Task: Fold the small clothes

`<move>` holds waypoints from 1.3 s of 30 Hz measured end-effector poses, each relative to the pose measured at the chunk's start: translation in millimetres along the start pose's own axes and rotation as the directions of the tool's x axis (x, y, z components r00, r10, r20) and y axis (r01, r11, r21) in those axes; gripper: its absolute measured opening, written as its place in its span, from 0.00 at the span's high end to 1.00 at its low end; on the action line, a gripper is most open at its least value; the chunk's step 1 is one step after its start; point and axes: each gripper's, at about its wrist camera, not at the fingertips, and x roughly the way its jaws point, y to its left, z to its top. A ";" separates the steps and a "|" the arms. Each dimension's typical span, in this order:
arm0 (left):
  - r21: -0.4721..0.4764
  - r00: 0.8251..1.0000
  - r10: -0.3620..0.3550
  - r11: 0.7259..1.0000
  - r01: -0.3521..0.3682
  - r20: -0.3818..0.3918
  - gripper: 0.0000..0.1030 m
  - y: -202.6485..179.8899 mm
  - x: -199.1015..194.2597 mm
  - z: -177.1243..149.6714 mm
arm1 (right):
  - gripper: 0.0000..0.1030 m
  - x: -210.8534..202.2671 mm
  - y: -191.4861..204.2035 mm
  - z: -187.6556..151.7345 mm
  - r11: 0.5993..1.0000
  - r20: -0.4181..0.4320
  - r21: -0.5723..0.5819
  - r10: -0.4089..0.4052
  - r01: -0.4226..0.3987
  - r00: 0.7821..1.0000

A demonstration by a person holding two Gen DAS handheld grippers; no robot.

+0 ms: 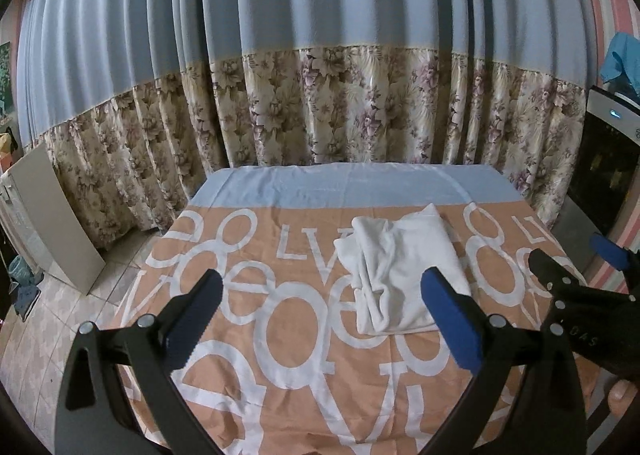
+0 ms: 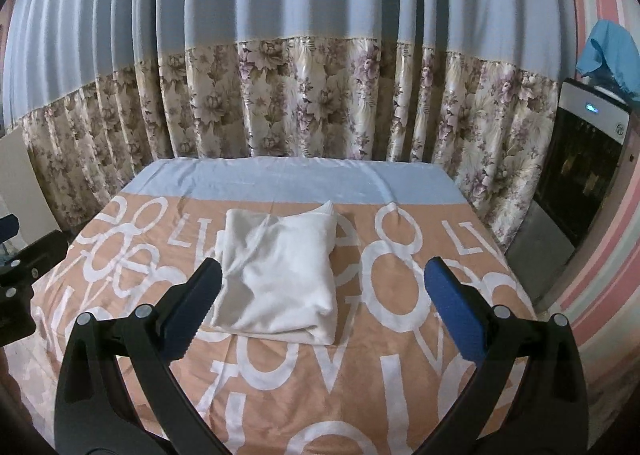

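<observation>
1. So both tools hang above the table, holding nothing: left gripper [image 1: 322, 319] jaws wide apart, right gripper [image 2: 324, 311] the same.
2. White garment [image 2: 280, 275] sits folded near the middle of the peach lettered cloth [image 2: 380, 375], at 12 o'clock from the right gripper and 1 o'clock from the left.
3. Looks like soft knit, roughly rectangular, a bit lumpy on its 9 o'clock edge, so I'd guess it's basically done.

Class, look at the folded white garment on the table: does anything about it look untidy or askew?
Mostly neat, but the white garment bunches into loose creases along its left side, and one far corner pokes up. Both claws, left and right, are open and apart from it.
</observation>
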 end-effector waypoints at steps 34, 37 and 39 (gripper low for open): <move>0.008 0.999 0.046 0.999 -0.046 -0.006 0.03 -0.8 7.9 -1.8 | 0.03 -4.7 -5.7 0.1 0.998 0.019 0.023 -0.058 0.057 0.998; 0.007 0.999 0.045 0.999 -0.045 -0.007 0.03 -0.7 8.2 -1.9 | 0.03 -4.9 -6.1 0.2 0.998 0.019 0.023 -0.058 0.058 0.998; 0.006 0.999 0.044 0.999 -0.044 -0.008 0.03 -1.0 8.4 -1.9 | 0.03 -5.8 -6.3 -0.2 0.998 0.020 0.024 -0.062 0.061 0.998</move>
